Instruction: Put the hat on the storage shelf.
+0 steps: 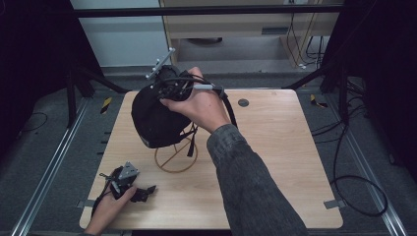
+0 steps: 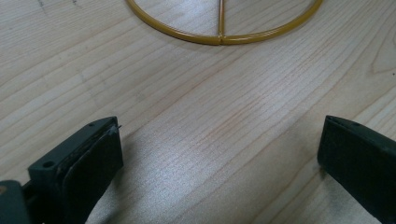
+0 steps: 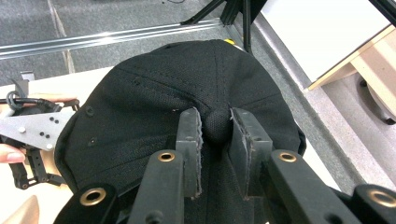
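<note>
Right gripper (image 3: 215, 128) pinching top button of black fabric cap (image 3: 154, 93); I hold it directly above gold wire stand (image 1: 176, 158); left gripper (image 2: 219, 154) open, empty.

The cap (image 3: 187, 88) is matt black woven cloth with stitched seams and a cloth-covered top button. The stand (image 2: 222, 32) is thin wire — glossy yellow. The bench (image 2: 210, 121) is pale wood, smooth and faintly shiny — its grain fine.
</note>
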Demonstrator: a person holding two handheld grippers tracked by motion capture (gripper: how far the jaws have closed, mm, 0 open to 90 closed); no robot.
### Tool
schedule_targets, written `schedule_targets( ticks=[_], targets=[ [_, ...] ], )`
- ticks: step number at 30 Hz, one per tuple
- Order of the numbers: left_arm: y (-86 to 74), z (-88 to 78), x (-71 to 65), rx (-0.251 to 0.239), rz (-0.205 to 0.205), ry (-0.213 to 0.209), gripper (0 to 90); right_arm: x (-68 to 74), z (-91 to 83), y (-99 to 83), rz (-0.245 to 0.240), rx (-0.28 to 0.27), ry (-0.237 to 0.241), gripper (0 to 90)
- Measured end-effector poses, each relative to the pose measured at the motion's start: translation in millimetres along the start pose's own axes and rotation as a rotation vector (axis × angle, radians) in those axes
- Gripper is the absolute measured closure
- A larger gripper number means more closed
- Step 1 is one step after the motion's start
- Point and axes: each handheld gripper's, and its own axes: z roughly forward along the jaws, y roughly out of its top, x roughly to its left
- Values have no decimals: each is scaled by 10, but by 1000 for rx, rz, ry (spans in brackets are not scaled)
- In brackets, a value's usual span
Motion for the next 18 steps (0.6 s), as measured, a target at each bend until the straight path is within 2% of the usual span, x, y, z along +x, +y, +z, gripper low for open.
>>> schedule_targets(
  ticks=[12, 18],
  targets=[
    [0, 0, 0, 0, 0, 0, 0, 18, 87, 0, 5, 8, 6, 738],
    [0, 0, 0, 0, 0, 0, 0, 67, 215, 9, -5, 39, 15, 737]
  ],
)
